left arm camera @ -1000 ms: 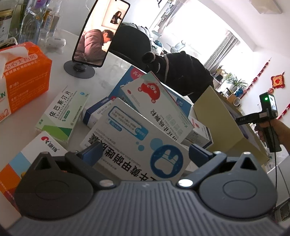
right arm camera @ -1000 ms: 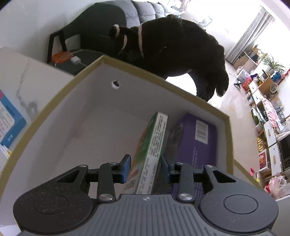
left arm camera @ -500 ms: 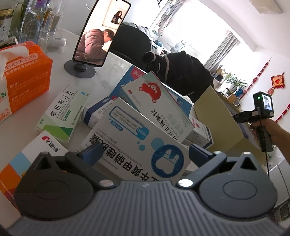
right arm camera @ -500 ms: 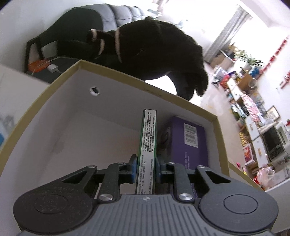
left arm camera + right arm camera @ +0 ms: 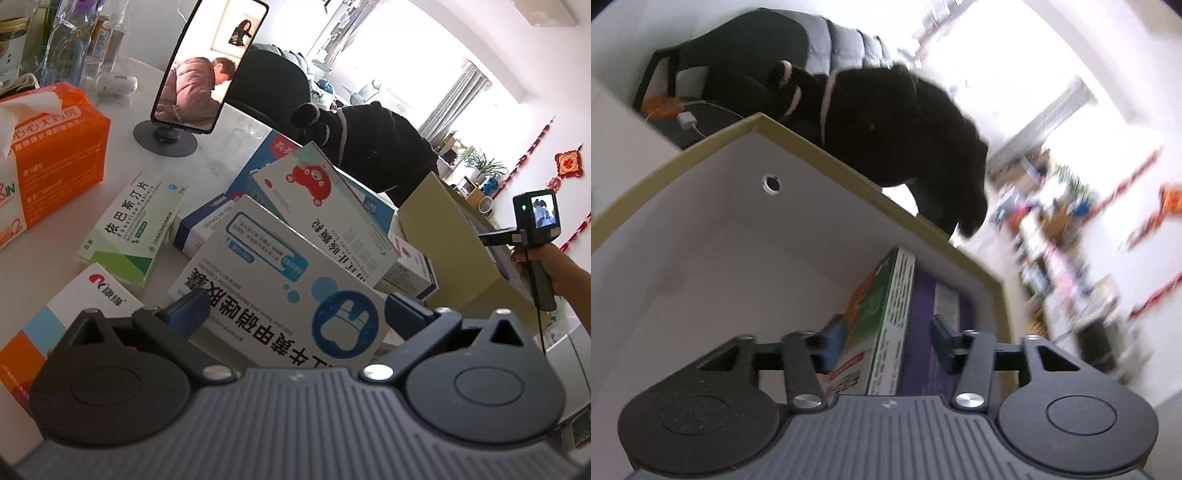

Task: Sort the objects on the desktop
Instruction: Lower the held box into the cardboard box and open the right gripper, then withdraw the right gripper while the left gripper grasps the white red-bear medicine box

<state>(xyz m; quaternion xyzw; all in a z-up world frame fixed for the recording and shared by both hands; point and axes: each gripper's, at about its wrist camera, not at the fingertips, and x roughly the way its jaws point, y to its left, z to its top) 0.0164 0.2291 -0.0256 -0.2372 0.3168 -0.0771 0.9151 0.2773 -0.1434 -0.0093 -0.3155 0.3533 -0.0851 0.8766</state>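
- Since half a second ago the right tongs [image 5: 882,341] have let go: then their blue pads clamped the green box, now the jaws stand wide, with a gap on each side of it.
- Low in the middle of the right wrist view, the green box [image 5: 886,314] stands on edge inside the cardboard box [image 5: 827,155], leaning against the purple box [image 5: 923,332] at its right.
- Higher, left of centre, a round hole [image 5: 772,184] pierces the white inner wall of the cardboard box; a black plush toy [image 5: 894,125] fills the upper middle beyond its rim.
- Left tongs [image 5: 295,310] hover unchanged, jaws wide and holding nothing, at the bottom of the left wrist view, just above a white-and-blue medicine box [image 5: 280,288].
- Behind it, at centre frame, a box with a red bear [image 5: 325,210] lies tilted on the pile.
- Middle left on the desk [image 5: 229,129] lies a green-and-white box [image 5: 129,229], and an orange tissue pack [image 5: 51,155] sits at the left edge.
- Upper centre, a phone on a stand [image 5: 207,66] stands upright.
- At the right edge a hand [image 5: 532,254] grips the other handle.
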